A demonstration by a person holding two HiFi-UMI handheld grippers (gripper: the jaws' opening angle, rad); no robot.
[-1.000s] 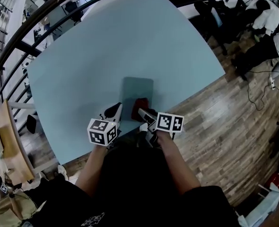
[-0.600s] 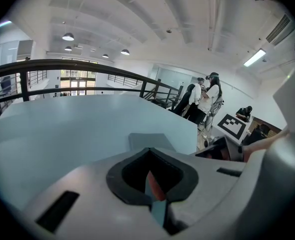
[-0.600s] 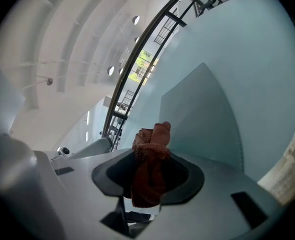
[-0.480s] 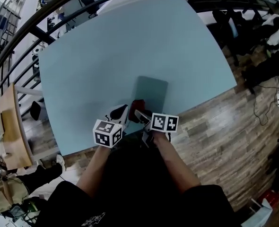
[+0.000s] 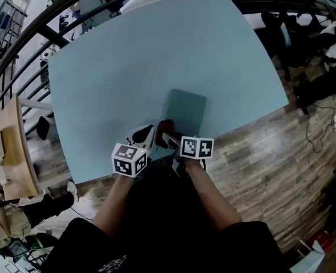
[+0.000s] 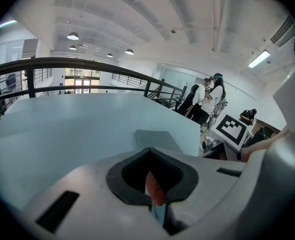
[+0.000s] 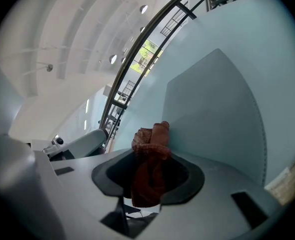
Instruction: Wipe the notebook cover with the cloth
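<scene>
My right tool (image 5: 171,139) is clamped on the crumpled rust-red cloth (image 7: 150,154); the wad fills the space between its jaws and bulges out past their tips. My left tool (image 5: 140,135) has its jaws drawn together to a thin slit, and I see nothing gripped in it.

The flat teal rectangular notebook (image 5: 188,107) lies on the pale blue desk (image 5: 128,67), close to the near edge and somewhat toward the near right corner. Its long axis runs away from me toward the far edge, leaning a little to the right. The cloth sits at the notebook's near end, by its left side. I cannot tell whether it is pressing on the cover or hanging just above it.

So the cover stretches straight ahead of my right tool, which is the nearer of the two. I judge the wipe should run along that long axis, away from me. My left tool waits just beside the notebook's near left corner, placed to steady it if it slides.
</scene>
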